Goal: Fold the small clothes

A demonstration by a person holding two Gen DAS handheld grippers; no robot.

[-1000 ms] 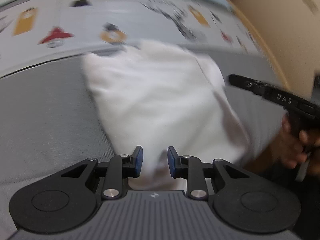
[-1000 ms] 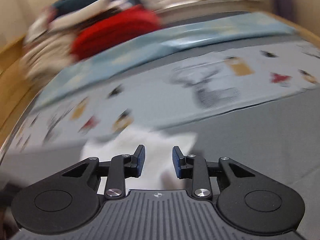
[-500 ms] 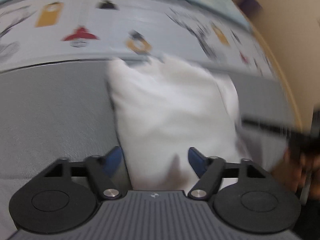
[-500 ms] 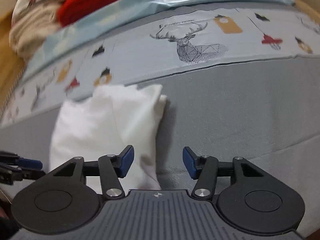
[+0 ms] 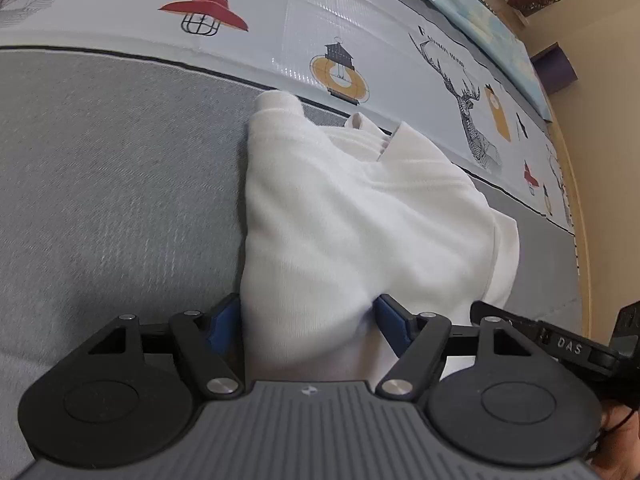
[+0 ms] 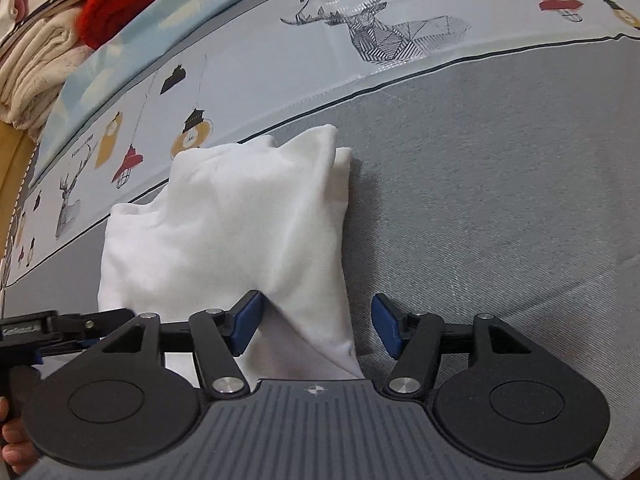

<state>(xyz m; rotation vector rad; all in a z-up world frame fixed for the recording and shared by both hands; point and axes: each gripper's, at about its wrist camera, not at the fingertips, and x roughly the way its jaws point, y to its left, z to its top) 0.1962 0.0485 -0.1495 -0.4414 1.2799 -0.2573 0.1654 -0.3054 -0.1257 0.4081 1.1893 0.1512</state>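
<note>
Lay partly folded on the grey surface, the small white garment [image 5: 352, 216], its far edge just beside the printed lamp-and-deer cloth [image 5: 360, 32]. Looked soft, light and limp; judged likely to sag and slide out of shape unless lifted by two corners at once. Best taken at the near hem, one corner on each side, where the layers stack thick enough to pinch. Left gripper [image 5: 308, 318] stood wide open over the near left corner, jaws straddling the cloth, one pad off the left edge and the other against a raised bulge of fabric, nothing clamped. Right gripper [image 6: 316, 326] had just been opening, jaws spread around the near right corner, cloth between them but not pinched, right pad over bare grey surface. Judged as a release after a fold or the approach to a fresh grasp; could not tell which. No containers in view; only a loose heap of red and cream clothes [image 6: 52, 36] well apart at the far left.
</note>
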